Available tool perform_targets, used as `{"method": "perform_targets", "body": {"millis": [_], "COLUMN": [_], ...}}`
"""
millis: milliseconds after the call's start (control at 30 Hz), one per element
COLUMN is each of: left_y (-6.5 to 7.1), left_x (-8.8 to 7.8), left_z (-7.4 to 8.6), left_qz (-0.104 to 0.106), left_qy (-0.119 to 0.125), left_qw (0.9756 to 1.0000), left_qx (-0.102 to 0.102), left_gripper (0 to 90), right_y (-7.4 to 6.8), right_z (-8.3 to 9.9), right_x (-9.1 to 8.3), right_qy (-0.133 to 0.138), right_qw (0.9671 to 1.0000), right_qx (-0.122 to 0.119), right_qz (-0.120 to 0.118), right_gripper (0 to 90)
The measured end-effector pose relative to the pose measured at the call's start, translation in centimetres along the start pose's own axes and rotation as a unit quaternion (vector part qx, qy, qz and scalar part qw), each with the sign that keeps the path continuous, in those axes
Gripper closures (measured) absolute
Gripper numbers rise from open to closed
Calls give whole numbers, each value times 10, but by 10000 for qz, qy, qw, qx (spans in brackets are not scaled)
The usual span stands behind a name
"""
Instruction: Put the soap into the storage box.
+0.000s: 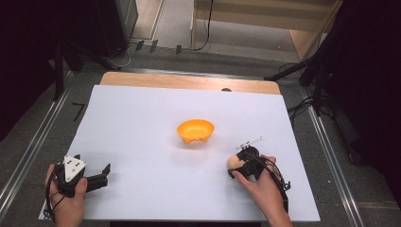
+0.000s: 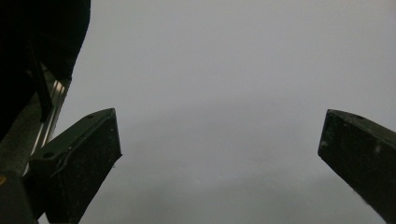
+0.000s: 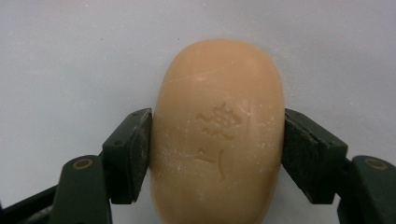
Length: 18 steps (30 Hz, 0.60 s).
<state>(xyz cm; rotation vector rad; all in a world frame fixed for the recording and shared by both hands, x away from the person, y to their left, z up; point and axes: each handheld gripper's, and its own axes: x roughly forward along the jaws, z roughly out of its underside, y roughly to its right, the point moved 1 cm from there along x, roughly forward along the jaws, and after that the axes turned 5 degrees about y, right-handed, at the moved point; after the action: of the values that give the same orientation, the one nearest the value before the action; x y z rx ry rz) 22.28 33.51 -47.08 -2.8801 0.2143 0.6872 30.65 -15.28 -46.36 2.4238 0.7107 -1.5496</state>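
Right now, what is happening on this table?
A person works at a table covered with a white sheet, with a two-jaw gripper in each hand. The right gripper is closed on a peach-coloured bar of soap, its pads pressing both sides, near the right front of the sheet. An orange bowl stands empty at the middle, apart from the soap. The left gripper rests at the left front with its jaws open and nothing between them. The soap may go to the bowl next.
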Motion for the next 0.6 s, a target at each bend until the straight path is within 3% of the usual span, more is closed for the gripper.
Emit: {"method": "perform_targets", "body": {"millis": [67,600], "left_y": [0,0], "left_x": [0,0], "left_z": [0,0], "left_qz": [5,1], "left_qy": [1,-15], "left_qw": [10000,10000], "left_qx": [7,37], "left_gripper": [0,0], "right_y": [-3,-3], "right_z": [1,4], "right_x": [1,1], "right_qy": [-9,59], "right_qw": [9997,9992], "right_qx": [-196,-379], "right_qz": [107,72], "right_gripper": [303,309]}}
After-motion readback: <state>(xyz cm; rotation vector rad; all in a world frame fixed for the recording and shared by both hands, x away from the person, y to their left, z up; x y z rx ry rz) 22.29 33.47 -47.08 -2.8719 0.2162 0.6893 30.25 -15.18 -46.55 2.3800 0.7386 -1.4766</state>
